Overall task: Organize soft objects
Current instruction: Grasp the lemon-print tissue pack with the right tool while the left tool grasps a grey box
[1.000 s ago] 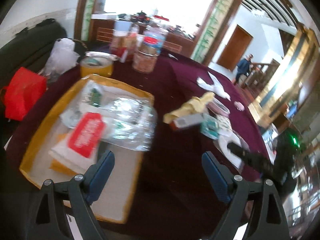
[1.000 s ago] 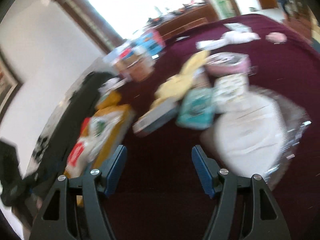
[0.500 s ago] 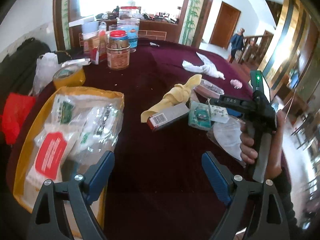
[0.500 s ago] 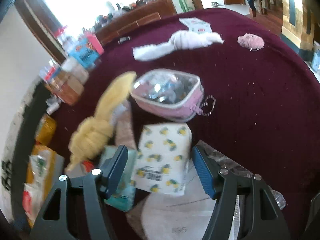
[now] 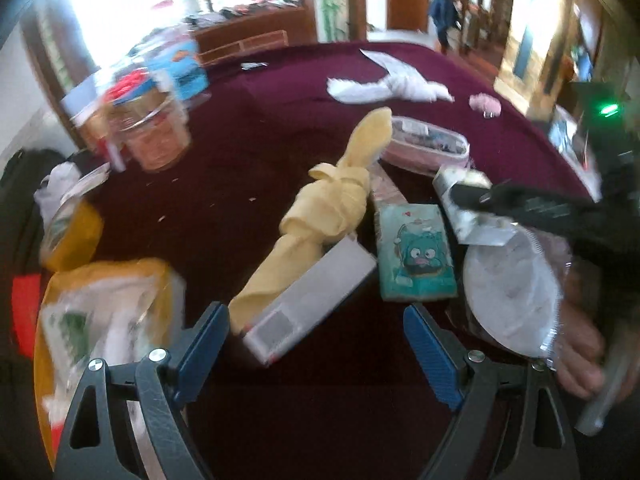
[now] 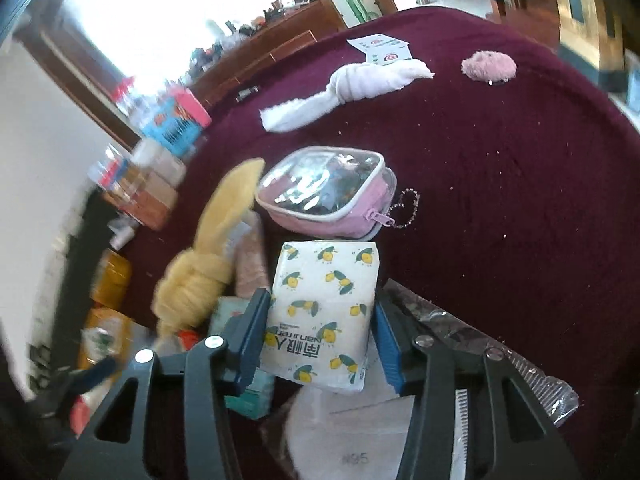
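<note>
My right gripper (image 6: pixel 320 340) straddles a white lemon-print tissue pack (image 6: pixel 322 312); its blue pads sit at the pack's two sides, and a small gap shows at the right pad. My left gripper (image 5: pixel 316 348) is open and empty, just above a grey box (image 5: pixel 312 300). A knotted yellow cloth (image 5: pixel 332 208) lies beside the box and also shows in the right wrist view (image 6: pixel 208 264). A teal cartoon tissue pack (image 5: pixel 416 252) and a bagged white mask (image 5: pixel 508 280) lie to the right. A knotted white cloth (image 6: pixel 352 88) lies farther back.
A pink clear-top pouch (image 6: pixel 332 196) sits just beyond the lemon pack. A pink pom-pom (image 6: pixel 488 66) lies far right. Jars and boxes (image 5: pixel 152 120) stand at the back left. A yellow tray (image 5: pixel 100 320) with packets is at the left. The table wears a maroon cloth (image 6: pixel 500 200).
My right gripper has moved forward over the lemon-print pack and narrowed around it. My left gripper has swung right and closer to the grey box and yellow cloth.
</note>
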Tool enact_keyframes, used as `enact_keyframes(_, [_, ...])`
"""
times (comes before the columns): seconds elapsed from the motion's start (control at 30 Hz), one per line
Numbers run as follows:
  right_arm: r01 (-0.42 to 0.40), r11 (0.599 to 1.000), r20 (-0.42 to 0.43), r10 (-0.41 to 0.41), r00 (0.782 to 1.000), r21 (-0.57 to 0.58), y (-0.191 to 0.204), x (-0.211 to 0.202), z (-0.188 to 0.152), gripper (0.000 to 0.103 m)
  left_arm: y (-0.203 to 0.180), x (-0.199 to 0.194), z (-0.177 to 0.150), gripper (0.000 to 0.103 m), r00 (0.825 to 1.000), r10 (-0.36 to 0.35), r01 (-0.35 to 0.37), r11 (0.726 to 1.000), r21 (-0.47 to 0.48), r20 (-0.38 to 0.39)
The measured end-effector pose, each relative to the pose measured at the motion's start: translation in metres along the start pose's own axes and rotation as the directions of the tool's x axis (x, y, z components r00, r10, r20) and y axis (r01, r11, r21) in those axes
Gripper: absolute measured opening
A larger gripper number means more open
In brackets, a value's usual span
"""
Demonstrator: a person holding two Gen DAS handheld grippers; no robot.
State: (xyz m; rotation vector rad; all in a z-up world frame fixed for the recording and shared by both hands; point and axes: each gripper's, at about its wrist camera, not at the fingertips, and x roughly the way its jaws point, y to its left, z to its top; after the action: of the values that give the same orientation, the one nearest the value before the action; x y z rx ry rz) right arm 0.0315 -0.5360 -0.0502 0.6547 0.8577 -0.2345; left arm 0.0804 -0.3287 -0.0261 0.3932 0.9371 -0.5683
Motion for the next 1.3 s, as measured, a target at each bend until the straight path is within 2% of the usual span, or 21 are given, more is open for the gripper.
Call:
enact_keyframes(0.03, [-0.004, 1.0, 0.002, 0.004, 1.0, 0.009, -0.002, -0.001, 0.001, 0.049, -0.004, 0.01, 0.005, 0.086, 1.0, -0.001, 0.002, 1.0, 0.022, -0.013])
enact_keyframes(0.1, [-0.004, 1.0, -0.013, 0.005, 1.0, 0.025, -0.003, 0.001, 0.001, 0.049, -0.008, 0.026, 0.011, 0.056, 0.999, 0.035, -0.033, 0.998, 0.052, -0.03])
enact_keyframes(0.2, [-0.035, 0.998, -0.041, 0.038, 0.998, 0.059, -0.006, 0.006, 0.001, 0.049, -0.01, 0.042, 0.01, 0.053, 0.996, 0.07, -0.065, 0.995, 0.081, -0.055])
enact_keyframes(0.33, [-0.019, 0.999, -0.023, 0.02, 1.0, 0.042, -0.002, 0.003, 0.001, 0.049, -0.016, 0.034, -0.004, 0.049, 0.995, 0.096, -0.094, 0.988, 0.12, -0.009])
enact_keyframes(0.5, [-0.019, 1.0, -0.006, 0.019, 1.0, 0.024, 0.002, 0.0, 0.001, 0.049, -0.009, 0.016, -0.011, 0.049, 0.999, 0.039, -0.038, 0.998, 0.055, -0.014])
enact_keyframes(0.63, [-0.015, 0.999, -0.012, 0.015, 1.0, 0.03, 0.0, 0.002, 0.0, 0.049, -0.008, 0.025, -0.004, 0.049, 0.999, 0.044, -0.042, 0.998, 0.05, -0.031])
enact_keyframes(0.73, [0.007, 1.0, 0.005, -0.007, 1.0, 0.027, -0.002, -0.002, 0.001, 0.049, -0.006, 0.039, 0.003, 0.042, 0.997, 0.075, -0.073, 0.996, 0.05, -0.037])
enact_keyframes(0.8, [0.003, 0.999, 0.008, -0.004, 1.0, 0.032, -0.003, -0.003, 0.001, 0.049, -0.005, 0.044, 0.003, 0.029, 0.992, 0.119, -0.117, 0.992, 0.051, -0.041])
enact_keyframes(0.83, [-0.001, 0.999, 0.007, 0.001, 1.0, 0.032, -0.002, -0.003, 0.001, 0.049, -0.002, 0.04, 0.002, 0.029, 0.993, 0.115, -0.113, 0.993, 0.037, -0.038])
enact_keyframes(0.87, [-0.007, 1.0, 0.01, 0.007, 1.0, 0.026, -0.001, -0.004, 0.001, 0.049, 0.002, 0.034, 0.001, 0.029, 0.995, 0.093, -0.093, 0.996, 0.019, -0.036])
enact_keyframes(0.93, [-0.012, 1.0, 0.022, 0.012, 1.0, 0.003, 0.004, -0.007, 0.0, 0.049, 0.019, 0.014, -0.003, 0.029, 0.999, -0.015, 0.013, 0.998, -0.068, -0.029])
enact_keyframes(0.97, [-0.012, 1.0, 0.031, 0.013, 0.999, -0.014, 0.007, -0.008, -0.001, 0.049, 0.029, 0.001, -0.006, 0.029, 0.996, -0.081, 0.077, 0.989, -0.128, -0.023])
enact_keyframes(1.03, [-0.019, 0.999, 0.042, 0.02, 0.999, -0.045, 0.014, -0.011, -0.003, 0.049, 0.043, -0.018, -0.013, 0.029, 0.986, -0.168, 0.163, 0.967, -0.196, -0.009])
enact_keyframes(1.13, [-0.055, 0.993, 0.056, 0.061, 0.997, -0.107, 0.026, -0.017, -0.008, 0.049, 0.059, -0.048, -0.031, 0.029, 0.965, -0.262, 0.26, 0.924, -0.28, 0.03])
enact_keyframes(1.2, [-0.091, 0.982, 0.067, 0.103, 0.992, -0.164, 0.036, -0.023, -0.014, 0.049, 0.064, -0.062, -0.044, 0.029, 0.952, -0.302, 0.301, 0.901, -0.312, 0.048])
enact_keyframes(1.3, [-0.168, 0.953, 0.068, 0.191, 0.979, -0.252, 0.055, -0.032, -0.025, 0.049, 0.08, -0.089, -0.066, 0.029, 0.95, -0.304, 0.311, 0.885, -0.347, 0.075])
